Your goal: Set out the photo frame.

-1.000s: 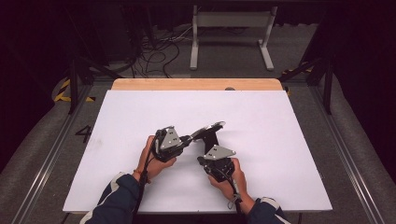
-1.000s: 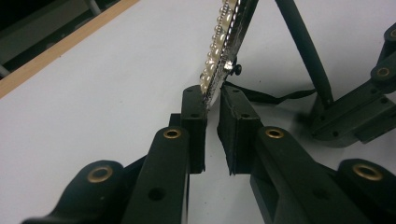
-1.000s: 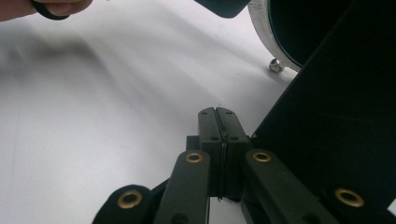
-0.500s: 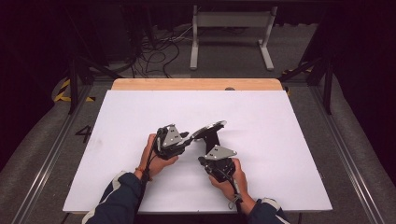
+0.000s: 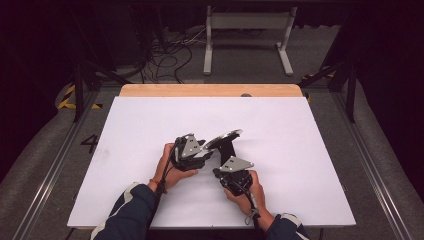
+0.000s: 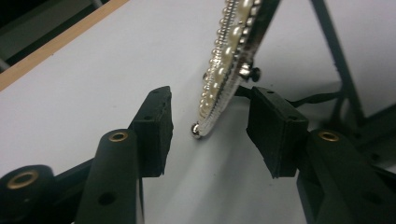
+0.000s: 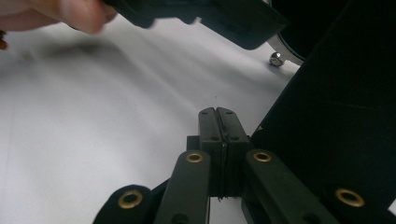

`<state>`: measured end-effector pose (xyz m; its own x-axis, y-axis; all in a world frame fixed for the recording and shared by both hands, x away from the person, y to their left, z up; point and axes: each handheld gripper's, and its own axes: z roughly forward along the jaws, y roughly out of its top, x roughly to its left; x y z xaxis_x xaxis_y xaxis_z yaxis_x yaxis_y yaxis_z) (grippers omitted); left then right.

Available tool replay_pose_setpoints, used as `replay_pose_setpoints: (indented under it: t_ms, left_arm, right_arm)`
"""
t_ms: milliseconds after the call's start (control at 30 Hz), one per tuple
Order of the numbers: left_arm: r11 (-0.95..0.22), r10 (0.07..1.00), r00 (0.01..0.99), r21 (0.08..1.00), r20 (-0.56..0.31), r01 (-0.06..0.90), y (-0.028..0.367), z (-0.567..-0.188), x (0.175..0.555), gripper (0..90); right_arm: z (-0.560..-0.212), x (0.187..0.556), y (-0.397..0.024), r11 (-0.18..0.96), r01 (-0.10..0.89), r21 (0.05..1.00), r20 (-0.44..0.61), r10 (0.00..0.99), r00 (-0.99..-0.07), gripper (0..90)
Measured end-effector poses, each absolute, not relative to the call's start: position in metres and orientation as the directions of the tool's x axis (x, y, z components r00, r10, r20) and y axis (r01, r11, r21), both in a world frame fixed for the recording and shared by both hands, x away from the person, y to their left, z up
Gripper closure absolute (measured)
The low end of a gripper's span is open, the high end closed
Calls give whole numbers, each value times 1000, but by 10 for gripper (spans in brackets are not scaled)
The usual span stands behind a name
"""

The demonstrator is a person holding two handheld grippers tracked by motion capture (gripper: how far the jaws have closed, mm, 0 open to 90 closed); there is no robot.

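Note:
A silver frame (image 5: 222,139) with a pearl-beaded rim (image 6: 229,60) stands tilted on the white table top (image 5: 150,125), propped by a black stand (image 6: 336,51). My left gripper (image 6: 210,126) is open, and its jaws have just been opening. The rim's lower end sits between the pads (image 6: 156,123) and touches neither. In the high view the left gripper (image 5: 200,150) is at the frame's left. My right gripper (image 7: 218,116) is shut, jaws pressed together with nothing visible between them, low beside the frame's black back (image 7: 336,102). The right gripper (image 5: 232,170) is just in front of the frame.
A bare wooden strip (image 5: 210,90) runs along the table's far edge. Beyond it on the floor are cables (image 5: 165,55) and a grey metal stand (image 5: 247,30). The left gripper's jaw (image 7: 224,18) and a hand (image 7: 51,14) hang close above the right gripper.
The left gripper's jaws have spread apart around the frame's rim. The frame keeps its tilt, and the right hand has stayed where it was.

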<state>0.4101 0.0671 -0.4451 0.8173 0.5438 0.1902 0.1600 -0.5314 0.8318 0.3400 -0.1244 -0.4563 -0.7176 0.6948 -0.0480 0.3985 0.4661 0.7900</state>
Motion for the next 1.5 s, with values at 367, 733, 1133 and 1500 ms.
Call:
replay_pose_setpoints:
  t_ms: [367,733,1133,1500]
  left_arm:
    - [-522,516,839,841,174,146,70,-445,410,765]
    - [-545,503,838,830,210,119,73,-443,405,790]
    - [-569,484,843,816,234,100,74,-442,403,793]
    - [-598,461,848,798,263,78,71,-439,396,792]
  right_arm:
    - [-460,338,-120,474,411,779,-55,704,-708,900]
    - [-460,338,-123,456,439,774,-29,719,-694,900]
    - [-461,340,-130,459,441,772,-29,718,-696,900]
    - [-460,346,-142,452,460,764,-21,730,-683,900]
